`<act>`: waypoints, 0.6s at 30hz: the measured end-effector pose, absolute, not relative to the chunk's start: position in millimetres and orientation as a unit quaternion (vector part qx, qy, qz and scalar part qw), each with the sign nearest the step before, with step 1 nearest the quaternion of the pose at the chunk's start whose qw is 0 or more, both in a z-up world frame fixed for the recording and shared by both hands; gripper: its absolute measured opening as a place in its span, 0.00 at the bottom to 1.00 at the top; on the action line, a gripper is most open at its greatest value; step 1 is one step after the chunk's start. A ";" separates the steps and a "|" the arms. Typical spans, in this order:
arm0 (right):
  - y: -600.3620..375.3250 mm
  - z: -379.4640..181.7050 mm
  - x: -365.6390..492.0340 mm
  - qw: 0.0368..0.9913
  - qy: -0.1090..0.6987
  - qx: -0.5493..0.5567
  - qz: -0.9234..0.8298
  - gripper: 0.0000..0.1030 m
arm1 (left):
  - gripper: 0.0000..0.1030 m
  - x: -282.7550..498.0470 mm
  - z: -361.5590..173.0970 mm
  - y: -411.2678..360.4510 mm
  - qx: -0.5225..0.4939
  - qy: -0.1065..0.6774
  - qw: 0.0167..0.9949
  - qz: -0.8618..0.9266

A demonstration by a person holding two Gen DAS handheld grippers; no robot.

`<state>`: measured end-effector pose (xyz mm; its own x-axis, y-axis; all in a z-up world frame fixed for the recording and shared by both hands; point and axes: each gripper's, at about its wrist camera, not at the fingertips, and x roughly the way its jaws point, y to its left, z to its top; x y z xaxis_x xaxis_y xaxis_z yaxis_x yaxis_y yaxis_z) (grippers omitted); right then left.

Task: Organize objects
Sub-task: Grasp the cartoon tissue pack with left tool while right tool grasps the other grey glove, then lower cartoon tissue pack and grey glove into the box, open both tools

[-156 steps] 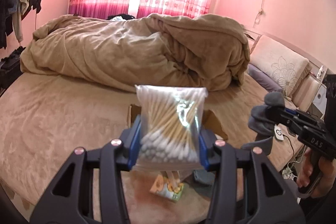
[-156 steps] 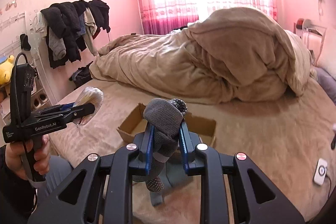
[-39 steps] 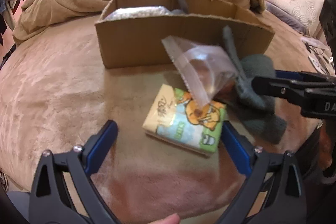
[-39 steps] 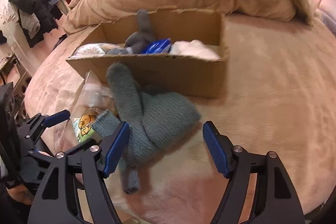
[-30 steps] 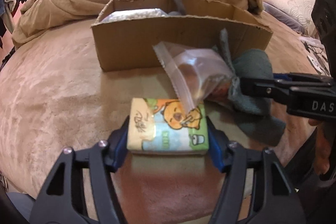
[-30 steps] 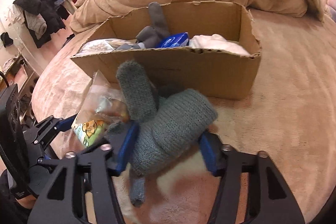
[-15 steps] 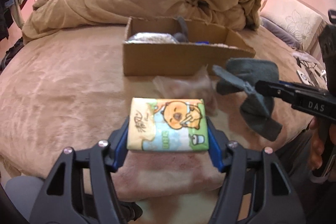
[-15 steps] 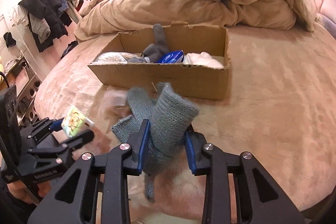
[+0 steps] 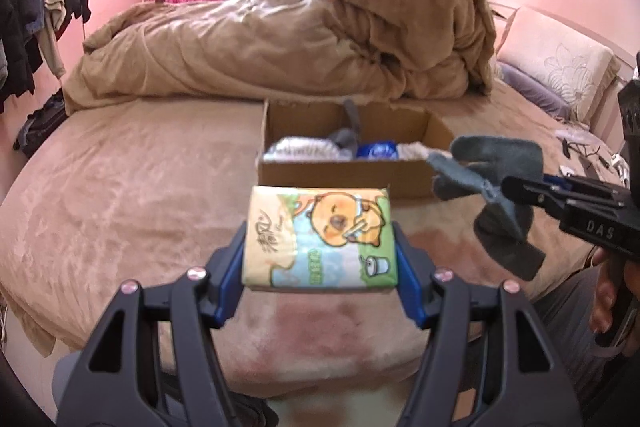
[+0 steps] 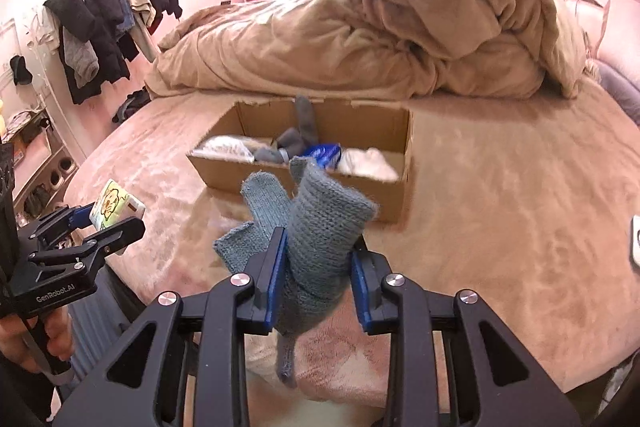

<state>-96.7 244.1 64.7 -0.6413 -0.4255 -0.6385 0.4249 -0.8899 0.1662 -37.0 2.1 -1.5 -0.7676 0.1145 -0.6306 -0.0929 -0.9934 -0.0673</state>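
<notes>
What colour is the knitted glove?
Grey-blue; the knitted glove shows best in the right wrist view.

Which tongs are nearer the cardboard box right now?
Right, though only slightly. The right tongs, shut on the glove, hang just short of the box; the left tongs, gripping the tissue pack, sit a bit farther back.

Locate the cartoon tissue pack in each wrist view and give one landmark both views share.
Left wrist view: the tissue pack sits at centre, clamped between the left tongs.
Right wrist view: the pack is small at the left edge, in the same tongs.
Shared landmark: the cardboard box on the bed, beyond the pack.
</notes>
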 end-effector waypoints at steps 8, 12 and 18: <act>241.9 96.0 -95.0 0.236 0.002 0.318 -0.918 0.30 | 0.63 -50.5 35.4 -0.9 -0.294 -0.008 0.044 0.955; 241.0 113.5 -97.3 0.238 0.004 0.298 -0.924 0.30 | 0.63 -61.5 50.5 -4.9 -0.277 -0.008 0.035 0.960; 239.9 136.5 -103.9 0.238 0.010 0.272 -0.932 0.30 | 0.63 -72.9 69.9 -4.2 -0.259 -0.016 0.049 0.965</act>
